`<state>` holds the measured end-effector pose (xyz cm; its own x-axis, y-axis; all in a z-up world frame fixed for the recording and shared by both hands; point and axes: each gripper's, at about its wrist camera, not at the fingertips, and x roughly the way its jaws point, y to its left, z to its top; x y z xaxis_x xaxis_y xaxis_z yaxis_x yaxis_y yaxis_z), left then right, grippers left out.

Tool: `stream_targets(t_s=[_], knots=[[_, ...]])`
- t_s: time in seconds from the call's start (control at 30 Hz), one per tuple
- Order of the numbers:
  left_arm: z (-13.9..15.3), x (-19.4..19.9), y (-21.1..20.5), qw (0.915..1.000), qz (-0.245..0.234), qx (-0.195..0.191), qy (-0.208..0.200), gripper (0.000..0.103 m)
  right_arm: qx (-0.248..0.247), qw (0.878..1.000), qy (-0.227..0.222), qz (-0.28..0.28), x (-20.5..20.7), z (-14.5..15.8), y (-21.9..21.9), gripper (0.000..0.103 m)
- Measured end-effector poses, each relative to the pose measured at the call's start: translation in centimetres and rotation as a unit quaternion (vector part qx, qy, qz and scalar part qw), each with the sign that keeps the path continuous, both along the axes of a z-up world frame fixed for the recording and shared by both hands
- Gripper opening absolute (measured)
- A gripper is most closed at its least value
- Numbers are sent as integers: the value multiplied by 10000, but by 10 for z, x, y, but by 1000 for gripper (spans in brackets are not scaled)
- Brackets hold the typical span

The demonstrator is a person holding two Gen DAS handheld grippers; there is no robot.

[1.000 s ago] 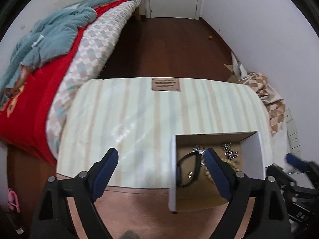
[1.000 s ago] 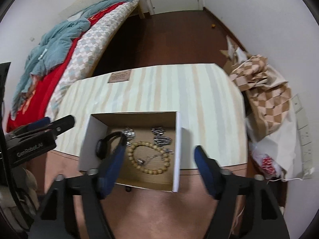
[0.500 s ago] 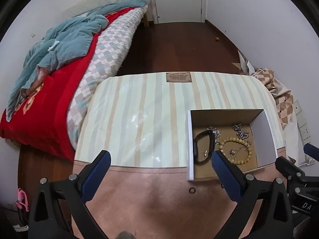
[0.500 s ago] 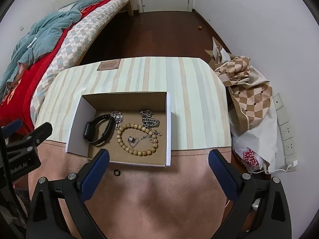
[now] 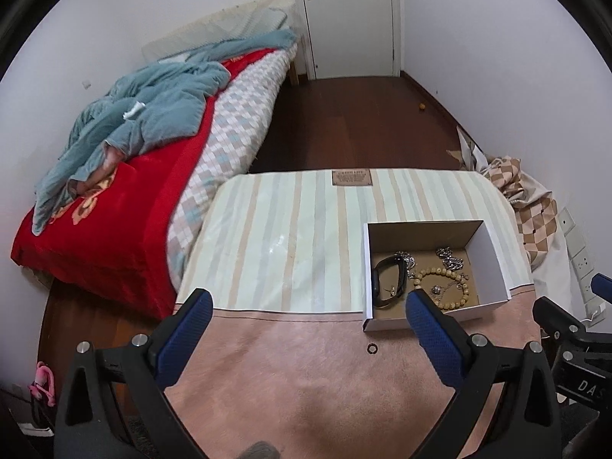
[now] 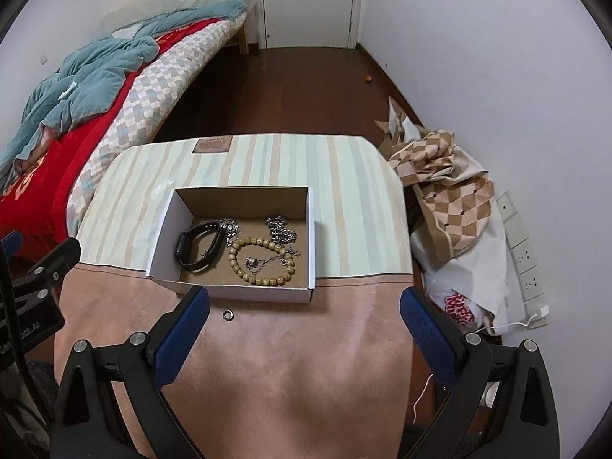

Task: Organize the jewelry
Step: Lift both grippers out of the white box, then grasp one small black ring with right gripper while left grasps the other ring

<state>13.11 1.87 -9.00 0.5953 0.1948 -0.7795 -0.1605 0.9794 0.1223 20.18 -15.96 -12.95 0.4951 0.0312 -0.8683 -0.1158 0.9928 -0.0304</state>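
Note:
A white cardboard box [image 6: 168,229] [image 5: 497,264] sits on the table and holds a black wristband [image 6: 199,246] [image 5: 388,277], a wooden bead bracelet [image 6: 260,256] [image 5: 443,287] and silver chains [image 6: 281,231] [image 5: 449,258]. A small dark ring [image 6: 228,314] [image 5: 371,348] lies on the pink cloth just in front of the box. My left gripper [image 5: 306,306] is open and empty, held above the table to the left of the box. My right gripper [image 6: 304,306] is open and empty, above the cloth in front of the box.
The table carries a striped cover [image 6: 344,206] at the back and a pink cloth [image 6: 287,363] at the front. A bed with a red blanket [image 5: 114,210] stands to the left. Bags and checked fabric [image 6: 447,191] lie on the floor to the right.
Both grippers have pulled back and up from the box, so it looks smaller and farther. The ring on the cloth has come into view.

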Motion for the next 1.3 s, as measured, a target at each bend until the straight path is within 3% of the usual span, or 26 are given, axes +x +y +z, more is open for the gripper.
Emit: stream_targets(t_s=[0.43, 0.6, 0.73, 0.87, 0.9, 0.97, 1.03, 1.13, 1.3], knots=[[27, -37, -5, 9992, -65, -154, -351, 103, 116, 9990, -428, -56, -37, 46, -8, 101], [19, -42, 1, 9988, 131, -208, -415, 103, 211, 9986, -493, -33, -42, 43, -6, 101], [-15, -40, 17, 9984, 523, 46, -196, 103, 352, 9990, -274, -13, -42, 5, -1, 101], [-67, -30, 36, 9959, 776, 94, 460, 103, 490, 9988, -50, 71, -39, -55, 11, 99], [-79, -30, 39, 9948, 825, 133, 587, 103, 479, 9987, -17, 155, -38, -71, 17, 96], [-105, -26, 49, 9912, 944, 246, 893, 103, 555, 9977, 156, 351, -33, -105, 29, 65], [-126, -25, 60, 9875, 1054, 297, 1131, 103, 703, 9957, 343, 486, -27, -136, 40, 58], [-146, -21, 76, 9831, 1155, 254, 1397, 103, 772, 9946, 257, 637, -23, -161, 55, 57], [-162, -17, 87, 9802, 1236, 200, 1531, 103, 554, 9952, -120, 794, -18, -171, 76, 56]])
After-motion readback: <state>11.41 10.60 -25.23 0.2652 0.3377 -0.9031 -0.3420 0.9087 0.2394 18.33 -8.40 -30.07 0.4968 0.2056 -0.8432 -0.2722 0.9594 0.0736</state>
